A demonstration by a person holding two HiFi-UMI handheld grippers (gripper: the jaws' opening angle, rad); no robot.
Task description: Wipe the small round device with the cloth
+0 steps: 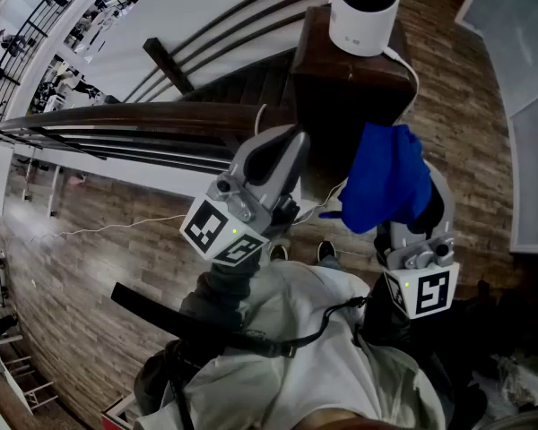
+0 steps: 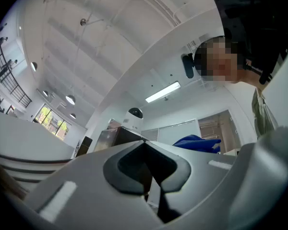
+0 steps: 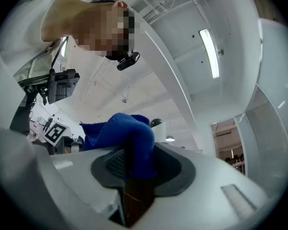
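My right gripper [image 3: 137,174] has its fingers clamped on the blue cloth [image 1: 386,177]. The left gripper [image 1: 282,150] has its fingers closed on nothing. The small round device [image 1: 363,12] sits on a dark wooden post [image 1: 345,83], at 12 o'clock from the cloth and apart from it. I judge wiping hasn't begun. Next I must carry the cloth up onto the device.

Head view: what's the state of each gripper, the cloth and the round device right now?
Round device: upright on the dark post, untouched.
Left gripper: shut, empty.
Right gripper: shut on the cloth.
Cloth: bunched, clear of the round device.
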